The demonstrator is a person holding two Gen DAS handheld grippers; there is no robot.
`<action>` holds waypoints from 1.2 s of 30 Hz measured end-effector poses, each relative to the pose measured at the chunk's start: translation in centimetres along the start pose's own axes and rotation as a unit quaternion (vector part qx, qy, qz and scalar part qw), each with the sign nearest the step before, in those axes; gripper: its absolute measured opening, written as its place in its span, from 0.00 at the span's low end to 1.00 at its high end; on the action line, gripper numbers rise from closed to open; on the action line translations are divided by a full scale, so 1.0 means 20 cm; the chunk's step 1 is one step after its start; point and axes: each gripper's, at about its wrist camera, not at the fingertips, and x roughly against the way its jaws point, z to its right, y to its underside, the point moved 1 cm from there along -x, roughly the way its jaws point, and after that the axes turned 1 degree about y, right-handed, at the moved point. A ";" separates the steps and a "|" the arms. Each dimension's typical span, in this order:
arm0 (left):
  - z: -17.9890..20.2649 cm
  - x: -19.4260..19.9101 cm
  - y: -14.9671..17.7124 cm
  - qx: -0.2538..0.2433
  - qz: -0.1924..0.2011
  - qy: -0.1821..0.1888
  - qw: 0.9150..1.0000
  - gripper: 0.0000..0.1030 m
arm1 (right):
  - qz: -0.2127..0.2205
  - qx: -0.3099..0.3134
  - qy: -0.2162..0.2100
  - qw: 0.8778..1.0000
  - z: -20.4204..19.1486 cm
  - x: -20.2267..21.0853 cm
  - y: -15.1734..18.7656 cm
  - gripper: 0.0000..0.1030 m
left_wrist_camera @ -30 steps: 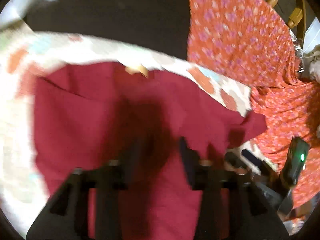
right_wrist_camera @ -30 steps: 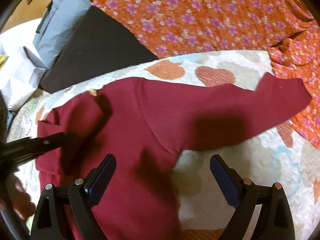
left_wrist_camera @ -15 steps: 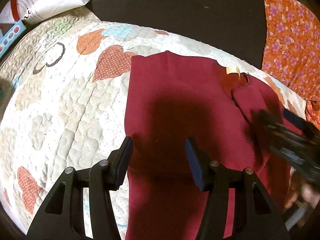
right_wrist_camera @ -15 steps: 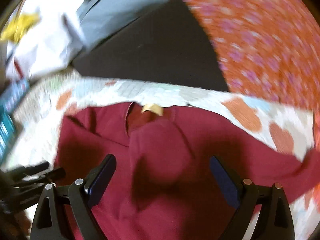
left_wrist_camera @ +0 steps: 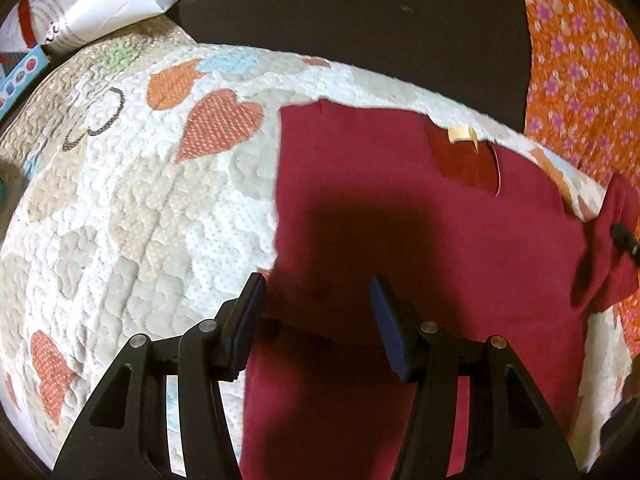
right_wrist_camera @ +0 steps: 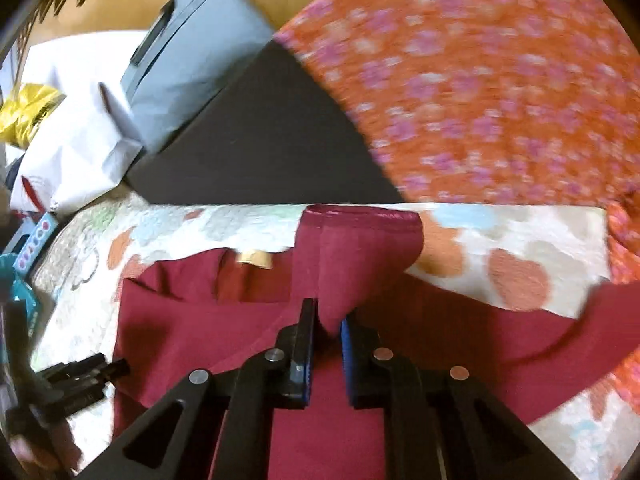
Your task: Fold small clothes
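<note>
A dark red top lies on a quilt with heart patches, its neck label at the far edge. My left gripper is open and empty, hovering over the top's left edge. In the right wrist view my right gripper is shut on the top's sleeve, lifted above the body of the top. The sleeve cuff stands up toward the far edge. The left gripper's fingers show at the left of that view.
A dark cushion borders the quilt at the back. An orange flowered cloth lies to the right. White paper bags and a grey folded item sit at the back left.
My right gripper has closed on the sleeve and lifted it over the top. My left gripper has stayed open near the top's left edge.
</note>
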 end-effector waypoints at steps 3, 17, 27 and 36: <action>0.04 -0.02 0.02 -0.016 -0.005 -0.014 1.000 0.52 | -0.058 -0.009 -0.017 0.998 0.11 -0.09 0.15 0.11; 0.02 -0.03 0.00 -0.013 -0.002 -0.019 1.000 0.52 | -0.006 -0.076 0.017 0.997 0.32 0.16 0.11 0.41; -0.14 0.11 -0.09 0.019 0.033 -0.029 0.999 0.52 | -0.058 0.138 -0.113 0.982 -0.20 -0.09 -0.08 0.44; -0.32 0.10 -0.13 0.061 0.023 -0.037 0.997 0.52 | -0.123 0.254 -0.136 0.950 -0.46 -0.55 0.01 0.38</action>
